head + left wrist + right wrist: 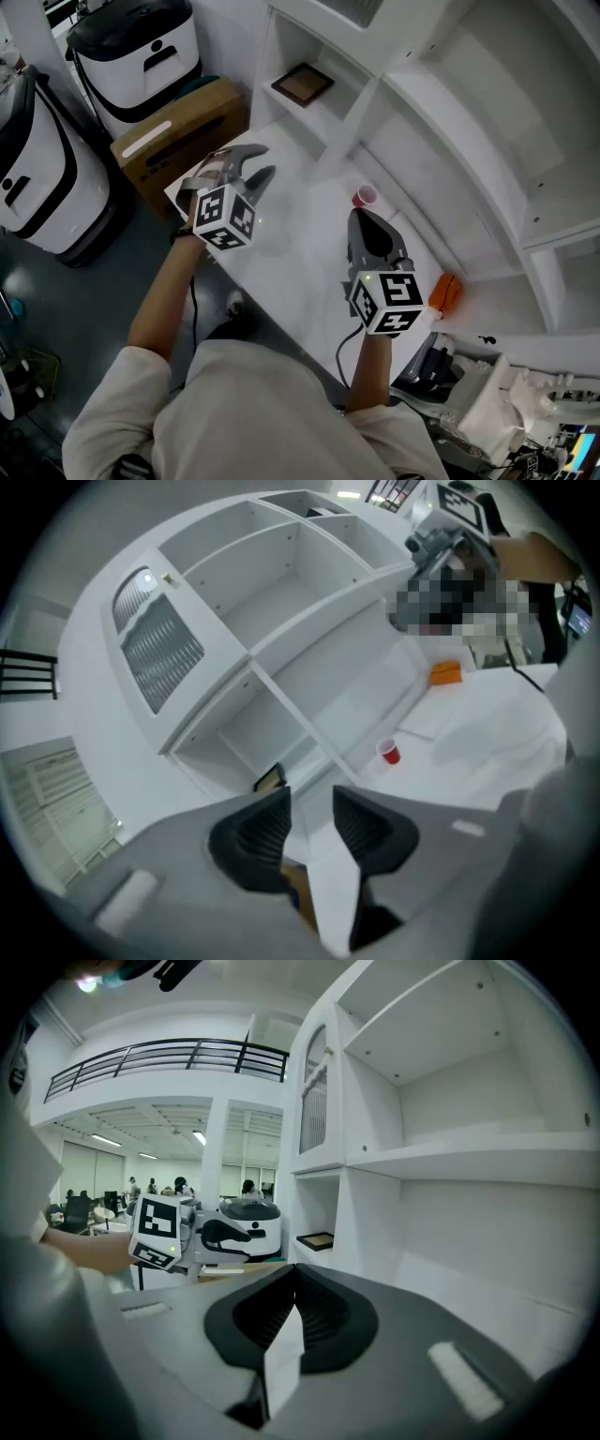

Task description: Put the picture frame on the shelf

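**Frame in the shelf, both grippers empty over the table**

The frame lies flat on the floor of a low compartment at the end of the white shelf. It has a dark rim and a brown middle. Neither gripper touches it.

The left gripper hovers above the far left corner of the table and points toward that compartment, well apart from the frame. In the left gripper view its jaws stand partly open. There is a clear gap between the ribbed pads and nothing in it. The frame shows beyond them, just above the left jaw's tip.

The right gripper is held over the middle of the table. In the right gripper view its jaws are closed, with the tips meeting, and they hold nothing. That view shows the frame farther off in its compartment, and the left gripper in the air to the left.

A red cup stands upright on the table, close ahead of the right gripper and near the foot of the shelf. An orange object lies at the table's right end, beside the shelf. On the floor left of the table stands a cardboard box, and next to it are two white machines with black trim.
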Tool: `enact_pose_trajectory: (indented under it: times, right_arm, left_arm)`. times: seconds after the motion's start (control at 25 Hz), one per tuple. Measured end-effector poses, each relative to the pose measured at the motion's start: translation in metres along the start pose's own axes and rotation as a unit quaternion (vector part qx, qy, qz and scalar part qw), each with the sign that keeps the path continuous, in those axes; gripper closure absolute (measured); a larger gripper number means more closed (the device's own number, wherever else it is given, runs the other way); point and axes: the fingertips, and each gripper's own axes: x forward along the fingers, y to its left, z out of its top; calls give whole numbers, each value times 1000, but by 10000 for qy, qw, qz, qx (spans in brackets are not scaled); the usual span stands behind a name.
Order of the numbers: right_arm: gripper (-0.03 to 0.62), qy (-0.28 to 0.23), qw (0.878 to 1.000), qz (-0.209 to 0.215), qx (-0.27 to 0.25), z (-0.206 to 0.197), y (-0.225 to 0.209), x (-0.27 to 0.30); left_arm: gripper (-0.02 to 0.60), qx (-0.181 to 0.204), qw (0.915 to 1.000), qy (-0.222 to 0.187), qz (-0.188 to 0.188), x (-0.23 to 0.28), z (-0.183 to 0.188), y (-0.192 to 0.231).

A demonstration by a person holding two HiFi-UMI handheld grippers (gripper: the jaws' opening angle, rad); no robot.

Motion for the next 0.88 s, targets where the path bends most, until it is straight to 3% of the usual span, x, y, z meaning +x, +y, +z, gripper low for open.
enact_pose_trajectory:
  times: [0.12, 0.44, 0.88]
  right_arm:
    - [588, -80, 10000, -6, 26, 1, 4, -19]
    - [588, -200, 9998, -19, 25, -5, 19, -64]
    - [588, -331, 9995, 13, -7, -20, 44, -132]
  left_arm:
    - [503, -480, 9985, -259, 100, -23, 13, -8]
    - [577, -1518, 9857, -735, 64, -68, 35, -43]
    - [577, -1883, 9779, -902, 96, -143, 67, -104]
